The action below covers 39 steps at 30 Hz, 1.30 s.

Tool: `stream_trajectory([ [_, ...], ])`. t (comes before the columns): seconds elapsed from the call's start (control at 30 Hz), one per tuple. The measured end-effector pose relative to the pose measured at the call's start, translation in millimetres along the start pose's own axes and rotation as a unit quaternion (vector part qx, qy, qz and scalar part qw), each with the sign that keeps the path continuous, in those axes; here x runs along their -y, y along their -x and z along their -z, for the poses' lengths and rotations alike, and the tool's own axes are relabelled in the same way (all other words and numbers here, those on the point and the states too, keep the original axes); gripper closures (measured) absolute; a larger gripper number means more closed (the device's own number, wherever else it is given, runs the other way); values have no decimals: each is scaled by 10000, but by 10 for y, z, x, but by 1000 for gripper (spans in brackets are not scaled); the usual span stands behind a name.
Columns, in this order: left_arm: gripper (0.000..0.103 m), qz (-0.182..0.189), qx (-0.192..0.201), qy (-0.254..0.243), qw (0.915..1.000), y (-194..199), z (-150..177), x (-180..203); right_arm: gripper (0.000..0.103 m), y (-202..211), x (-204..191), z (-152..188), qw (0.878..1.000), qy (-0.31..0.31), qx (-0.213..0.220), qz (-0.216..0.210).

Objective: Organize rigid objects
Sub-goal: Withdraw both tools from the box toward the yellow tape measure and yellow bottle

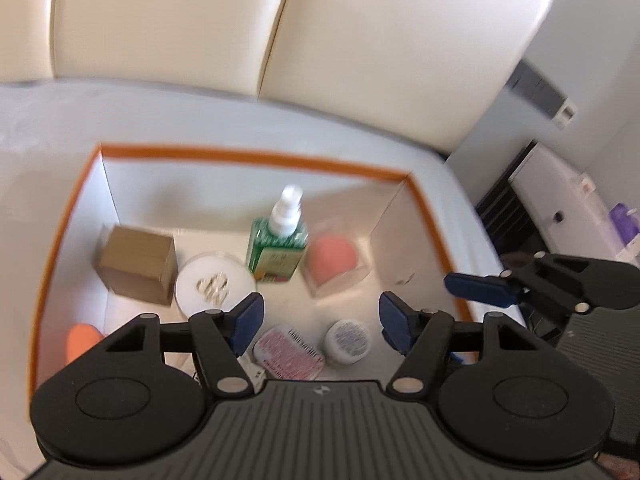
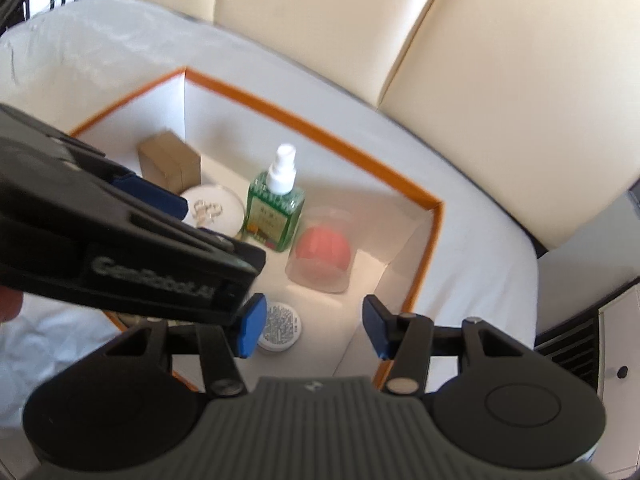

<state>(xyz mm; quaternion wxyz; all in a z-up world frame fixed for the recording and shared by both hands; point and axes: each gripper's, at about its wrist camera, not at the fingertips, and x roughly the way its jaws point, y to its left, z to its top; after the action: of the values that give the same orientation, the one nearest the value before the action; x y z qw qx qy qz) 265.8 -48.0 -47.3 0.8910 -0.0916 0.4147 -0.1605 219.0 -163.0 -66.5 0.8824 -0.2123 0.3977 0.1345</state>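
A white box with an orange rim (image 1: pixel 248 157) (image 2: pixel 304 124) sits on a bed. Inside it stand a green spray bottle (image 1: pixel 278 246) (image 2: pixel 276 212), a brown carton (image 1: pixel 138 270) (image 2: pixel 170 166), a round white tin (image 1: pixel 214 286) (image 2: pixel 214 208), a clear case with a pink sponge (image 1: pixel 334 260) (image 2: pixel 322 258), a small white jar (image 1: pixel 347 340) (image 2: pixel 280 326), a pink comb pack (image 1: pixel 288 350) and an orange item (image 1: pixel 82 342). My left gripper (image 1: pixel 320 322) is open and empty above the box. My right gripper (image 2: pixel 310 326) is open and empty above the box's near right corner.
The bed sheet (image 1: pixel 48 128) (image 2: pixel 460 240) surrounds the box, with a cream padded headboard (image 1: pixel 360 40) (image 2: pixel 500 80) behind. The right gripper shows at the right of the left wrist view (image 1: pixel 484 290); the left gripper body crosses the left of the right wrist view (image 2: pixel 120 256). A white cabinet (image 1: pixel 568 200) stands beside the bed.
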Motion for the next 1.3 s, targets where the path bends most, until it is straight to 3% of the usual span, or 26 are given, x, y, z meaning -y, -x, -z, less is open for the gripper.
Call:
stream_trajectory([
  [0.3, 24, 128, 1031, -581, 9929, 663, 226, 280, 49, 715, 89, 299, 9922, -861, 878, 182],
  [0.5, 23, 81, 1263, -838, 9884, 916, 494, 359, 45, 1036, 47, 739, 9759, -1696, 1353, 235],
  [0.77, 23, 4, 898, -834, 9925, 812, 932, 279, 44, 1010, -239, 1261, 9635, -2497, 963, 110],
  [0.93, 23, -205, 351, -984, 9943, 710, 1243, 213, 44, 946, -440, 1516, 9586, -2782, 599, 129],
  [1.1, 24, -223, -125, -814, 9964, 655, 1525, 71, 44, 829, -629, 1666, 9584, -2845, 193, -84],
  [1.3, 27, -133, -237, -496, 9984, 622, 1662, -157, 47, 732, -745, 1820, 9561, -2914, 50, -301],
])
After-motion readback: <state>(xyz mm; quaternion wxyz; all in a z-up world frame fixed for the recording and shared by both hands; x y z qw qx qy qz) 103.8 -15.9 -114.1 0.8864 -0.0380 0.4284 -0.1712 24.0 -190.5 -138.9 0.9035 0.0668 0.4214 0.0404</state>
